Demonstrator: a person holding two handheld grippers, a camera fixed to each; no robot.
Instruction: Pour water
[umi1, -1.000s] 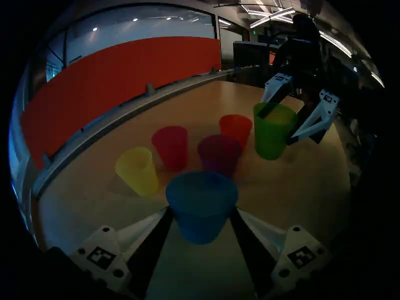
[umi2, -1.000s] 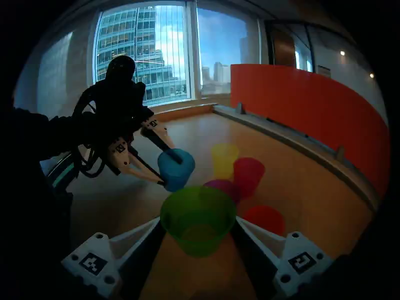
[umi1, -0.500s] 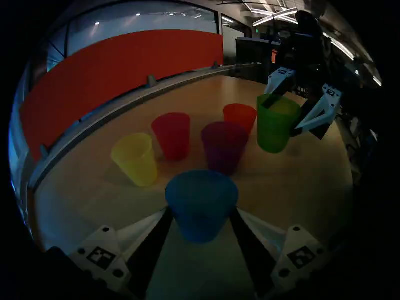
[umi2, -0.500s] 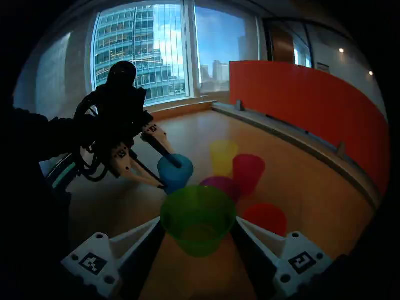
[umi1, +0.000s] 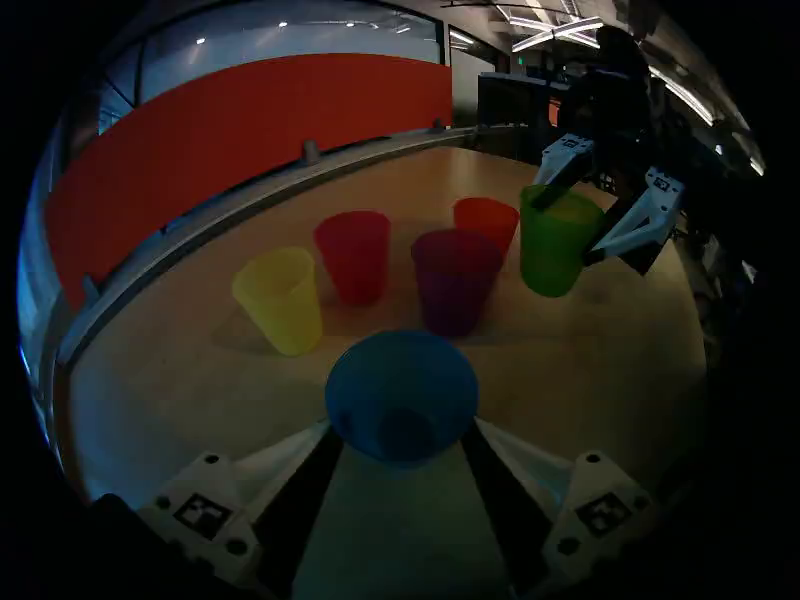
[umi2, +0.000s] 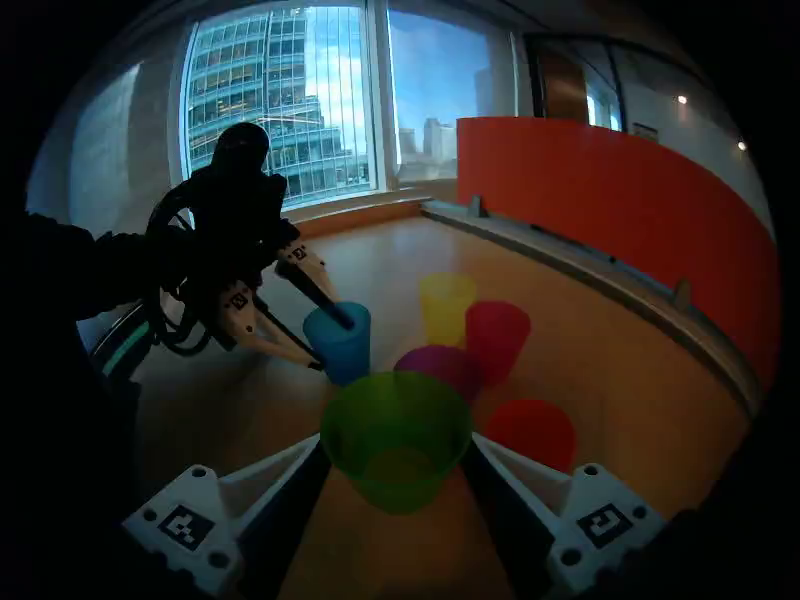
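Left gripper (umi1: 402, 425) closed on blue cup (umi1: 402, 390); left gripper view looks into its mouth, right gripper view shows its side, upright. Right gripper (umi2: 396, 445) closed on green cup (umi2: 396, 430). Yellow cup (umi1: 280, 298), red cup (umi1: 352, 255), purple cup (umi1: 456, 280), orange cup (umi1: 486, 220) stand on bench (umi1: 600, 350) between both. Right gripper view adds window (umi2: 290, 110), left gripper view ceiling lights (umi1: 540, 35).

The left gripper (umi1: 402, 428) clamps a blue cup (umi1: 402, 385); beyond it the right gripper (umi1: 562, 232) holds a green cup (umi1: 550, 262).
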